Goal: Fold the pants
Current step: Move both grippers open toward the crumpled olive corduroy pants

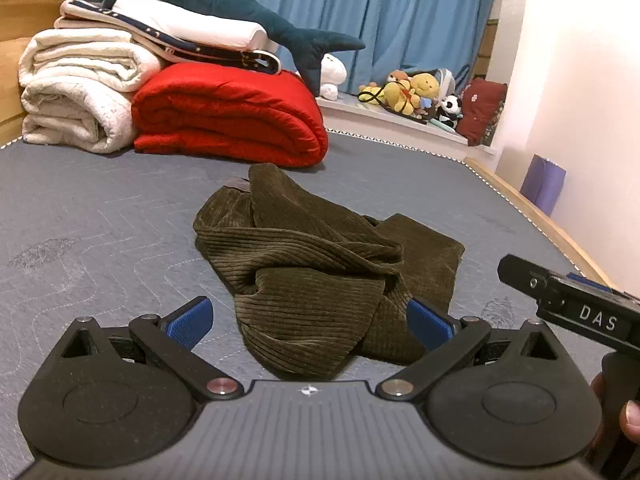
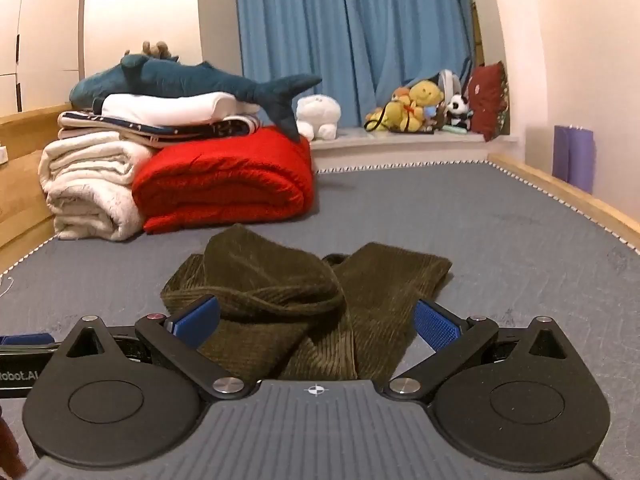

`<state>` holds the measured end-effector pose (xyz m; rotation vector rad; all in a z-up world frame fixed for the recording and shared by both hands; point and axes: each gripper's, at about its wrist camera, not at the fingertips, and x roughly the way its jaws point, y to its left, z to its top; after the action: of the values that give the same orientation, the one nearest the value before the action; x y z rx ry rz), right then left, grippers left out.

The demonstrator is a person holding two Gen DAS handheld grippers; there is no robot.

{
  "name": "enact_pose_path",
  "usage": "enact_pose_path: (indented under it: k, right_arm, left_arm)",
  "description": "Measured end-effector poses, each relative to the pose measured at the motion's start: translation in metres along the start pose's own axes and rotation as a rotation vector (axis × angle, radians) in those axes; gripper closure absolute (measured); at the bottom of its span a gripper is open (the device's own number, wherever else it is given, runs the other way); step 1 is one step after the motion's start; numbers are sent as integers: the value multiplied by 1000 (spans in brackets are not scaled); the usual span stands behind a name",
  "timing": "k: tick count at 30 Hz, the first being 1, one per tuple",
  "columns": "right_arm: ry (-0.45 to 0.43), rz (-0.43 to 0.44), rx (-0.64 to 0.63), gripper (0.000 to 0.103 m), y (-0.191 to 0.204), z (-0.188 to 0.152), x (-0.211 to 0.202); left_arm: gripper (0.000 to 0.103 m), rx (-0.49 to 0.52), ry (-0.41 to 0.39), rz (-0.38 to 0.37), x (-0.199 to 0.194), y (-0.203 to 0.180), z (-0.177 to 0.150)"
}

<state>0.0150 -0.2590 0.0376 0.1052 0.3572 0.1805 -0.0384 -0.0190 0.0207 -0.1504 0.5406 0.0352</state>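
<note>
Dark olive corduroy pants (image 1: 316, 268) lie crumpled and twisted in a heap on the grey mattress (image 1: 100, 220). My left gripper (image 1: 310, 322) is open just in front of the heap, its blue pads wide apart, the near end of the cloth lying between them without touching. The right gripper's body (image 1: 580, 312) shows at the right edge of the left wrist view, a hand below it. In the right wrist view the pants (image 2: 304, 300) lie close ahead, and my right gripper (image 2: 316, 322) is open with the blue pads either side of the near folds.
Folded white blankets (image 1: 76, 88), a red quilt (image 1: 228, 116) and a blue shark plush (image 1: 208, 0) are stacked at the far left of the mattress. Stuffed toys (image 1: 416, 92) sit on a ledge under blue curtains. A wooden bed edge (image 1: 552, 232) runs along the right.
</note>
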Motion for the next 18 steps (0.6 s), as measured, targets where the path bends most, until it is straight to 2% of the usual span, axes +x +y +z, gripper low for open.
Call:
enact_pose_path:
  k: [5,18]
  right_arm:
    - [7,22,6,1,4,2,-10]
    - [42,51,-24,1,13,-9,-8]
  left_arm:
    - [0,54,32,5,-1,-1,8]
    - [0,35,96,13,6,10,12]
